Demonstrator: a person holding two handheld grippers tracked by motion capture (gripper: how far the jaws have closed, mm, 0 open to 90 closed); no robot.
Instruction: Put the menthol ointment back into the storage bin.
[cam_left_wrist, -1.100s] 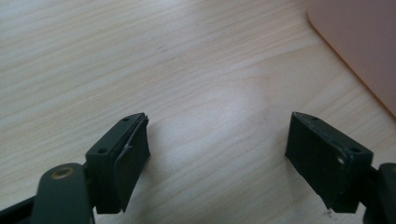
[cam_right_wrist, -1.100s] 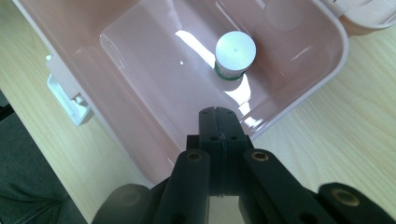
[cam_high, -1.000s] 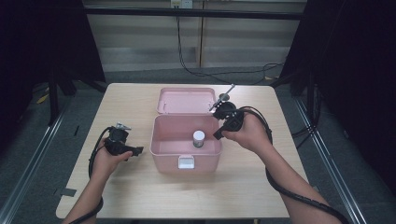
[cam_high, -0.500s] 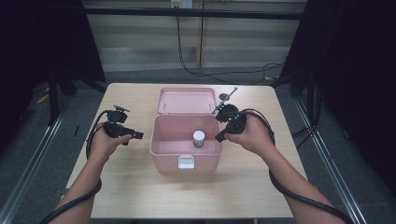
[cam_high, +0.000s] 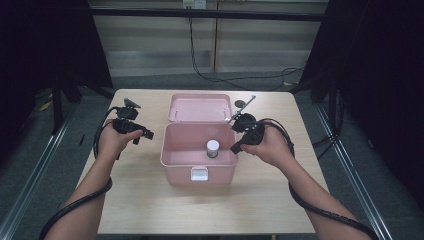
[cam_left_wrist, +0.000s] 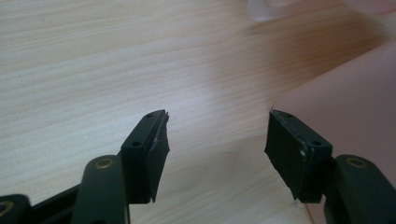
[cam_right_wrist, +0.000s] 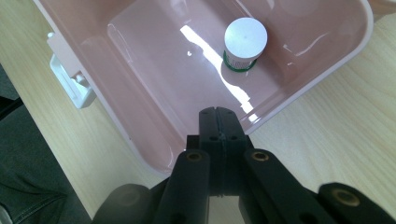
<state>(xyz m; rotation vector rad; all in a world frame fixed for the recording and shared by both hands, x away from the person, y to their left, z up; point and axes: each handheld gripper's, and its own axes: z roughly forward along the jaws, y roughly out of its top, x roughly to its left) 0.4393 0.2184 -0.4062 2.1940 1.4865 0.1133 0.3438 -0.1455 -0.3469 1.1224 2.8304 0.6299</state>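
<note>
High view: the pink box (cam_high: 198, 165) sits centre frame, lid open, a white-capped bottle (cam_high: 213, 148) inside. Left gripper view: the left gripper (cam_left_wrist: 217, 140), empty, has just been closing, jaws still apart. Right gripper view: the right gripper (cam_right_wrist: 218, 114) is pressed closed at the box rim.

A pink box (cam_high: 199, 167) is set open at the table's middle, its lid (cam_high: 200, 107) laid back. A small white-capped jar (cam_high: 213, 148) is stood upright inside.
</note>
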